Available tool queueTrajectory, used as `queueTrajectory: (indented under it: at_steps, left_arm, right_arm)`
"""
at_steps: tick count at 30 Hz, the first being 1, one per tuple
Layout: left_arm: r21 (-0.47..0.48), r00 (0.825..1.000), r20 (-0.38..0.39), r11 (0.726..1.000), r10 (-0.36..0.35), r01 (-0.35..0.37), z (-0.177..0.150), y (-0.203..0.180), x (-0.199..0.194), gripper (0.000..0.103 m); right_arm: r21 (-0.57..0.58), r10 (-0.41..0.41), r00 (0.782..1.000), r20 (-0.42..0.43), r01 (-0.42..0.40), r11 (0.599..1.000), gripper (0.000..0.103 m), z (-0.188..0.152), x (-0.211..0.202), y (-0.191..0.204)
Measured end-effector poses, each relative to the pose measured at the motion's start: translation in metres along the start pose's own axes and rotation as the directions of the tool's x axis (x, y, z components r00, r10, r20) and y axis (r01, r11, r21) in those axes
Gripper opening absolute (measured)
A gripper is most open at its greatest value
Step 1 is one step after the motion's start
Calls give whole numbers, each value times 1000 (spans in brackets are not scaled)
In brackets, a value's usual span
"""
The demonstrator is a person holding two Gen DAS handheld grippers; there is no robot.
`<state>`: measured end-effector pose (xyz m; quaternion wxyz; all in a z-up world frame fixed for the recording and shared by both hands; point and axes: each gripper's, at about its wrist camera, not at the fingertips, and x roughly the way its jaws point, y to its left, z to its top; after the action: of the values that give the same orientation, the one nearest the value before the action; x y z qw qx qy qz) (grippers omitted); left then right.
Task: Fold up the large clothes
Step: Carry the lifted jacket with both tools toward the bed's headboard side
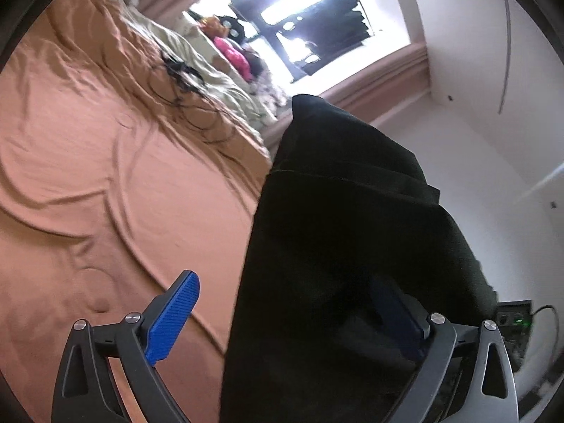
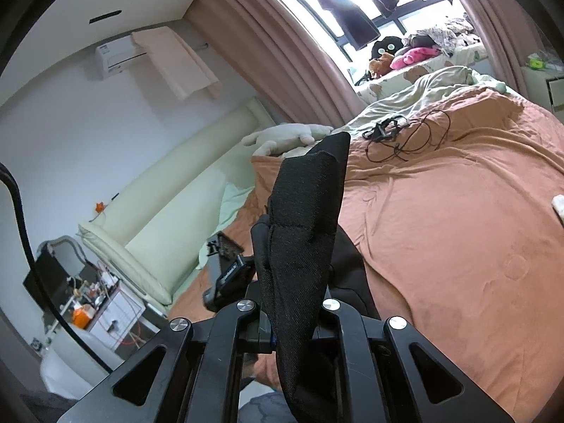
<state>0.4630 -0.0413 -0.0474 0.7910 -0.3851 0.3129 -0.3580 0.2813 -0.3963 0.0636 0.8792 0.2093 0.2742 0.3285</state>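
Barely started: black garment [image 2: 303, 232] clenched in right gripper [image 2: 292, 320], left gripper [image 1: 282, 320] w/ jaws released, cloth draped btwn; nothing folded on bed [image 1: 88, 176] yet.

Orange bedspread [image 2: 440, 218] covers the bed; tangled black cables [image 2: 405, 137] near its far edge. Plush toys [image 2: 405, 54] on the windowsill, air conditioner [image 2: 116, 58] on the wall.

Garment [image 2: 303, 218] hangs before the bed [image 2: 440, 229], cables [image 2: 409, 137] lying behind.
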Motion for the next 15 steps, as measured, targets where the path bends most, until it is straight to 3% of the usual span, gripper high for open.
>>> queueTrajectory:
  at_steps: [6,12,15]
  left_arm:
    - [-10,992,-38,992,-124,124,5,7,21,103]
    - [-79,965,-114,971,-236,228,8,18,56,103]
    - [-46,961,-139,970,-241,237,4,11,73,103]
  right_arm:
    - [17,-3,1000,-1,3,1000,9,2,-2,-14]
    - [21,-1,1000,-2,1,1000,9,5,-2,-26]
    - [48,-18,1000,4,18,999,9,7,-3,-40]
